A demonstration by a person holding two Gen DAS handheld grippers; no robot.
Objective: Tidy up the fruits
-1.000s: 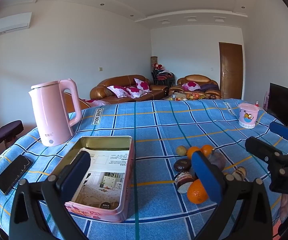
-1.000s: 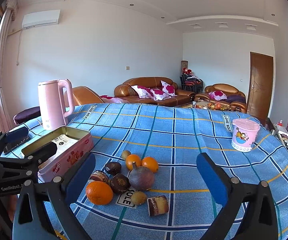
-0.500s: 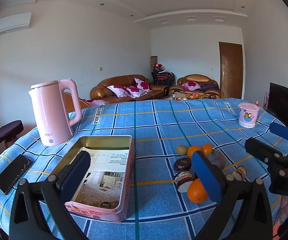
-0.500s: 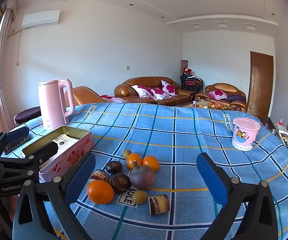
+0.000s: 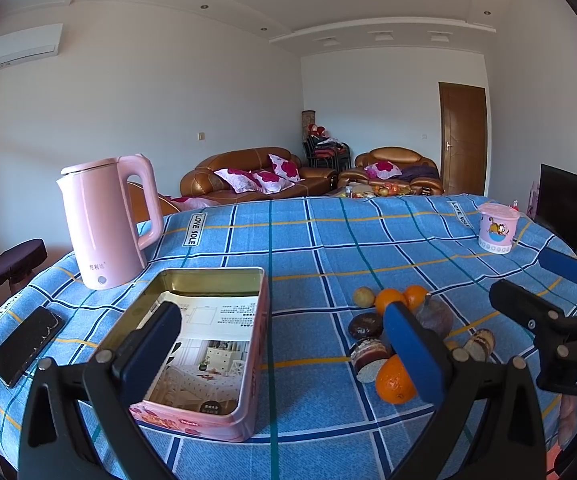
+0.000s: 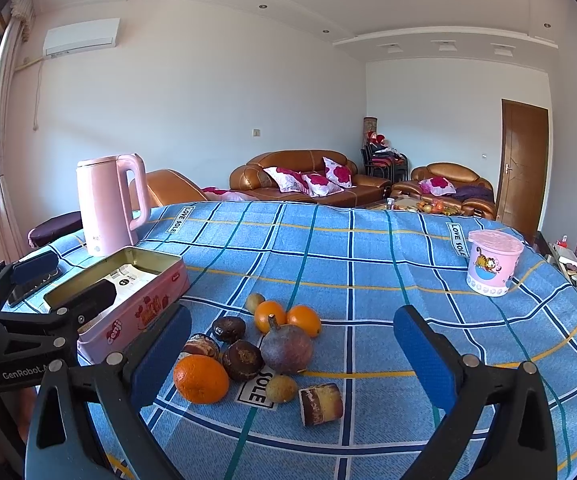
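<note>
A pile of fruit lies on the blue plaid tablecloth: a large orange (image 6: 200, 373), two small oranges (image 6: 269, 315), a purple round fruit (image 6: 286, 348), dark brown fruits (image 6: 242, 359) and cut cane pieces (image 6: 320, 403). The large orange also shows in the left wrist view (image 5: 393, 380). An open pink tin box (image 5: 224, 412) with a printed sheet inside stands left of the fruit. My left gripper (image 5: 284, 354) is open above the tin's near right side. My right gripper (image 6: 294, 362) is open and empty, hovering over the fruit pile.
A pink kettle (image 5: 102, 222) stands at the back left. A black phone (image 5: 24, 344) lies near the left table edge. A pink lidded cup (image 6: 492, 266) stands at the right. Sofas are beyond the table.
The right gripper has edged slightly toward the fruit pile. The left gripper has barely moved.
</note>
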